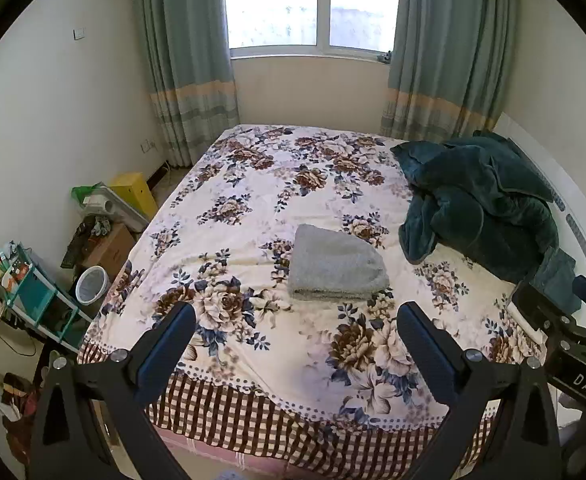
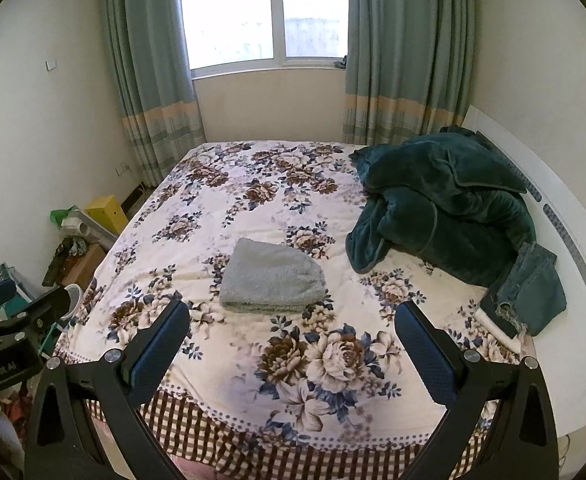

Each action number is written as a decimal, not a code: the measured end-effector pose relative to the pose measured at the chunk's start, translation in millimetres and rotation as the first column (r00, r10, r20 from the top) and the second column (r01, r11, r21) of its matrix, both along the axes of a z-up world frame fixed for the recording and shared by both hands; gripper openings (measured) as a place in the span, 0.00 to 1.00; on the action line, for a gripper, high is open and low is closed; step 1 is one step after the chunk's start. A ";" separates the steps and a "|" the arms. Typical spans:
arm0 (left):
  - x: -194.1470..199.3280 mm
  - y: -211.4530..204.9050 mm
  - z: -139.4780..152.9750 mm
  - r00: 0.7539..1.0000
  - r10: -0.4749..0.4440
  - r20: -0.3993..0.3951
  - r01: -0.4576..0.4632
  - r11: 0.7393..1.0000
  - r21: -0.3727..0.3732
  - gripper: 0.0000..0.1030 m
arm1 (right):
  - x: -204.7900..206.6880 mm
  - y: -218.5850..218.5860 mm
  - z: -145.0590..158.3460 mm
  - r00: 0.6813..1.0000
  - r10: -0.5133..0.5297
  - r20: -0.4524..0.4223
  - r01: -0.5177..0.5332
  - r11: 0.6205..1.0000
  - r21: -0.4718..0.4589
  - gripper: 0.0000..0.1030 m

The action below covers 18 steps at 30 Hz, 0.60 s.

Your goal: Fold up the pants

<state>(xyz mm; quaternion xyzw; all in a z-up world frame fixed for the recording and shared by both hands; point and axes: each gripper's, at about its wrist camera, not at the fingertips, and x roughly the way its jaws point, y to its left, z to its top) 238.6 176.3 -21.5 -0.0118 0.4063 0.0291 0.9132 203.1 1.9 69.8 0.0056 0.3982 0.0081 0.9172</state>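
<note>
Grey folded pants (image 1: 337,268) on bed (image 1: 253,208), beyond both spread, empty tongs

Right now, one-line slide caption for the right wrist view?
Open right tongs hover over floral bedspread; folded grey fleece pants centre, crumpled dark-green blanket to the right.

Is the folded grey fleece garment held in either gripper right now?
No: the folded grey fleece garment lies free on the floral bedspread, with the right gripper and left gripper open, empty.
</note>
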 end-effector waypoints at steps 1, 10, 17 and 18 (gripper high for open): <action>-0.3 -0.5 -0.1 1.000 0.000 0.000 0.000 1.000 0.001 1.00 | 2.2 -1.2 0.5 1.000 0.002 -0.002 -0.002 1.000 0.000 1.00; 0.7 -1.7 -0.1 1.000 -0.003 0.003 0.003 1.000 0.002 1.00 | 4.0 -1.9 1.2 1.000 0.008 -0.003 -0.008 1.000 0.002 1.00; 2.3 -0.5 0.4 1.000 -0.003 -0.001 0.003 1.000 0.001 1.00 | 8.6 -3.1 1.3 1.000 0.016 -0.007 -0.016 1.000 0.001 1.00; 2.4 -0.9 0.5 1.000 -0.001 -0.001 0.001 1.000 0.000 1.00 | 13.4 -1.5 -1.7 1.000 0.019 -0.009 -0.019 1.000 -0.001 1.00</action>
